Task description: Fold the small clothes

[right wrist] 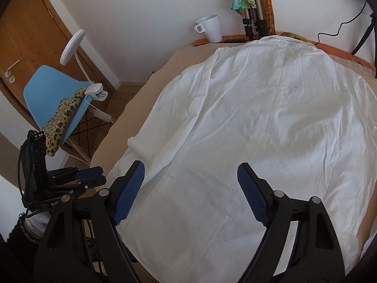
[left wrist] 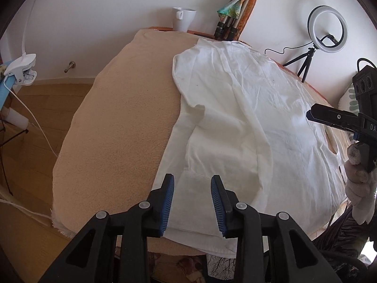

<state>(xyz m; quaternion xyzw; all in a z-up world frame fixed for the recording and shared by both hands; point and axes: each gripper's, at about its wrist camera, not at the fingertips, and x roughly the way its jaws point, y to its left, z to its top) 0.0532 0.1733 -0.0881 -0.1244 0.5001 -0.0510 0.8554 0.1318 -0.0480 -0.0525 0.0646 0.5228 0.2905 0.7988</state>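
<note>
Bench (left wrist: 113,108): covered by a beige textured cloth (left wrist: 99,141) that hangs past its near edge; an orange edge shows at the far side against a white wall.

Task item: I see a white shirt (right wrist: 259,122) spread flat on the cloth, collar toward the wall, one sleeve (left wrist: 249,127) folded across its body with the rolled cuff (right wrist: 139,145) near the left side.

Left gripper (left wrist: 192,188): jaws a little apart above the shirt's near hem, pads clear of the fabric, nothing pinched.

Right gripper (right wrist: 190,176): jaws spread wide over the lower back of the shirt, nothing between them that they press on.

Far edge of the bench: a white mug (right wrist: 211,28), folded tripod legs (left wrist: 226,27) with a colourful scarf (right wrist: 242,0) tied on, and a ring light on a small tripod (left wrist: 326,29).

Room: wooden floor (left wrist: 35,99), a wooden door (right wrist: 23,47), a blue chair (right wrist: 51,92) bearing a leopard-print cloth (right wrist: 62,120) and a white clip-on lamp (right wrist: 94,89).

Writing: "DA" on the right gripper body in the left view; "Gen" on the left gripper body in the right view; I cannot read the rest.
</note>
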